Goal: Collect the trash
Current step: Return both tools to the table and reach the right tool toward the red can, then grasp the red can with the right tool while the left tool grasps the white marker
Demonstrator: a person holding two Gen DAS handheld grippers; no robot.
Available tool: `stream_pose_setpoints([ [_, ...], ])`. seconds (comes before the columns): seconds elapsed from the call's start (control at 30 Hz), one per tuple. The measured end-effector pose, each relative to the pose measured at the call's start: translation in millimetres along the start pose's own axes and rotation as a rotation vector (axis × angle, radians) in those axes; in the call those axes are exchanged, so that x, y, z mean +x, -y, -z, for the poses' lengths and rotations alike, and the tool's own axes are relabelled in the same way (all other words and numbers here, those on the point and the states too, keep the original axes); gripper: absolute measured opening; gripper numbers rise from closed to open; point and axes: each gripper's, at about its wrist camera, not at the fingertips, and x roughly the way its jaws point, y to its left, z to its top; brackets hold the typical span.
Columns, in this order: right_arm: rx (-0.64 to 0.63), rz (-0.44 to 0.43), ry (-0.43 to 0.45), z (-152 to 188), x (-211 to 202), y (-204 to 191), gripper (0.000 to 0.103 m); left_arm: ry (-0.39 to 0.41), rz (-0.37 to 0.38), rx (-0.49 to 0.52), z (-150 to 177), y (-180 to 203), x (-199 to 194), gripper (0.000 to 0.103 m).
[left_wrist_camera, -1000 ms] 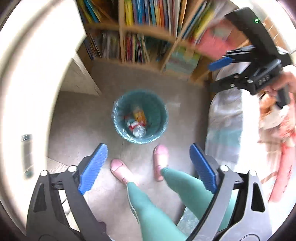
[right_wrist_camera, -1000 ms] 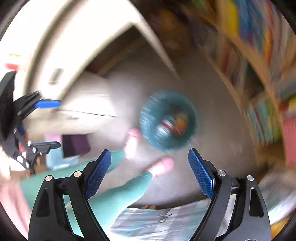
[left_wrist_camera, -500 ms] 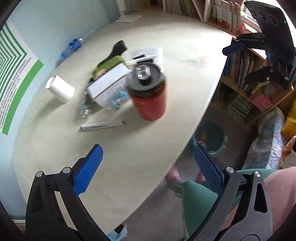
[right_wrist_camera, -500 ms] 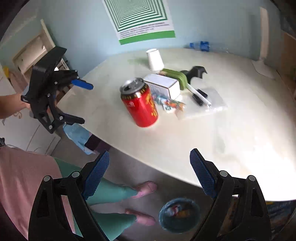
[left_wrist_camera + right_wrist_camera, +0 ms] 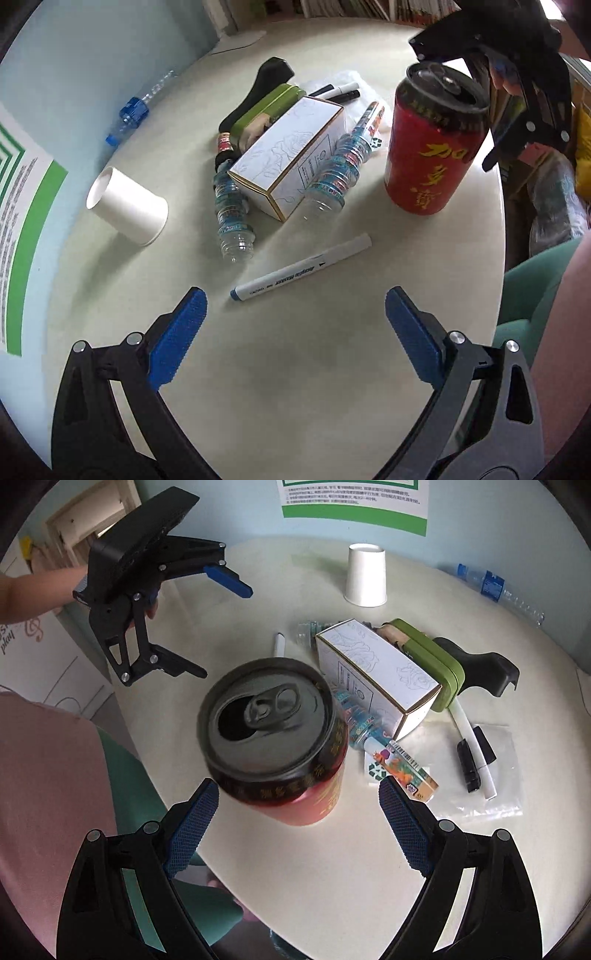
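Mostly undone: red can [image 5: 280,746] upright near the table [image 5: 295,387] edge; two crushed bottles [image 5: 232,218] flank the white box [image 5: 291,166] just beyond the can, paper cup [image 5: 127,208] farther past them; nothing gripped. Right gripper [image 5: 295,823] jaws spread, straddling the can from above; left gripper [image 5: 293,325] also spread, empty, hovering above the marker [image 5: 301,273].

The pale round table [image 5: 295,369] bears a red can [image 5: 432,147] (opened), paper cup [image 5: 129,206], white box [image 5: 288,162], marker [image 5: 301,273].
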Motion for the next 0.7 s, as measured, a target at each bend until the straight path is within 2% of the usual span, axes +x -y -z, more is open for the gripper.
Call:
stream_pose_setpoints([
  [0.2, 0.015, -0.033, -0.008, -9, 15, 11, 0.085, 0.002, 0.068, 0.076, -12, -13, 28, 0.091],
  [0.27, 0.025, -0.046, -0.02, -12, 22, 15, 0.079, -0.011, 0.089, 0.093, -13, -15, 39, 0.087],
  [0.3, 0.034, -0.052, -0.021, -12, 23, 16, 0.072, -0.019, 0.095, 0.101, -13, -15, 43, 0.085],
  [0.33, 0.045, -0.057, -0.027, -14, 26, 18, 0.069, -0.029, 0.097, 0.111, -13, -14, 49, 0.082],
  [0.43, 0.058, -0.067, -0.029, -18, 31, 21, 0.07, -0.05, 0.129, 0.132, -15, -12, 61, 0.069],
  [0.5, 0.057, -0.069, -0.026, -19, 31, 20, 0.07, -0.026, 0.162, 0.122, -16, -12, 61, 0.06],
  [0.57, 0.056, -0.066, -0.023, -20, 32, 19, 0.069, -0.024, 0.223, 0.102, -17, -13, 61, 0.038],
  [0.67, 0.067, -0.067, -0.024, -21, 32, 20, 0.069, -0.021, 0.258, 0.099, -17, -11, 61, 0.023],
  [0.7, 0.076, -0.068, -0.025, -21, 31, 21, 0.069, -0.022, 0.263, 0.1, -17, -10, 61, 0.021],
])
